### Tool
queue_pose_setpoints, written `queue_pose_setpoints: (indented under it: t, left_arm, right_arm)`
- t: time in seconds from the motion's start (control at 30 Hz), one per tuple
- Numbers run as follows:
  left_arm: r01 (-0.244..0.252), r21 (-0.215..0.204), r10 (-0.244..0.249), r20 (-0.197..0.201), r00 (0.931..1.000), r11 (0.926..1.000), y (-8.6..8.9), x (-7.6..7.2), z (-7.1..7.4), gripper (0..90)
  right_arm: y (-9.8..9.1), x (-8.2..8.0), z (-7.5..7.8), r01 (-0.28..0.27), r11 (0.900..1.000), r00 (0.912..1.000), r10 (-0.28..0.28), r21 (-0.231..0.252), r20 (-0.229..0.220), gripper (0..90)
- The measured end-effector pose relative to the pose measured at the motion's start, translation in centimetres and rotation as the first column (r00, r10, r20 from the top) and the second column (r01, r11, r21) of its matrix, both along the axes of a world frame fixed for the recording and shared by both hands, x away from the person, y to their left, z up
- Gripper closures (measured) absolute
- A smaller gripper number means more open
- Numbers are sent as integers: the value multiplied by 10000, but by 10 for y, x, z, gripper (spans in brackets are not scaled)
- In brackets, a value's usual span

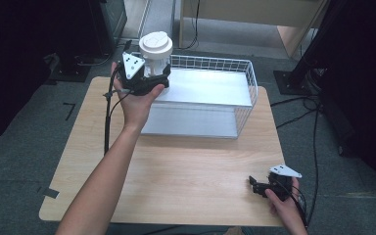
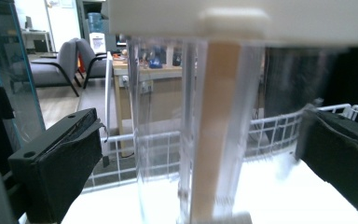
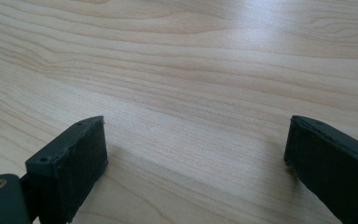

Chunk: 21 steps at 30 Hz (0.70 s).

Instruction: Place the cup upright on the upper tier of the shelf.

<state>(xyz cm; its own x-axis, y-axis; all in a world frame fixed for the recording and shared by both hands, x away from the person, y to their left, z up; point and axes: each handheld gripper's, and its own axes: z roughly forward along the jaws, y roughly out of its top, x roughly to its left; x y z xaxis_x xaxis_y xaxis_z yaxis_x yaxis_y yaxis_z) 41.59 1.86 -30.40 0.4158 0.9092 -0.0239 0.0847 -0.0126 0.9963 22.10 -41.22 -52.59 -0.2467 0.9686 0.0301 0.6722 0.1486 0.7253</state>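
My left gripper jaws are spread around the clear white-lidded container at the wire basket's far-left corner; contact unclear, its base cut off. Right gripper spread wide, low over the near-right wooden table.

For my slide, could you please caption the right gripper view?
Open black right claw resting low over the pale wood-grain table.

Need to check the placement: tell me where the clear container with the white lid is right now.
In the high view the clear container stands at the wire basket's far left corner, between the open jaws of the left gripper.
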Motion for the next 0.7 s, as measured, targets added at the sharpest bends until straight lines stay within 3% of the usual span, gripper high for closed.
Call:
queue_pose_setpoints:
  t: [0.33,0.7]
  left_arm:
    - [127,352,-136,233,9996,9993,10,-27,-14,0]
    - [290,343,-304,413,9987,9990,24,-59,-28,0]
  right_arm:
    - [0,0,0,8,10000,10000,-8,-21,0,55]
    - [0,0,0,5,10000,10000,-5,-17,-17,55]
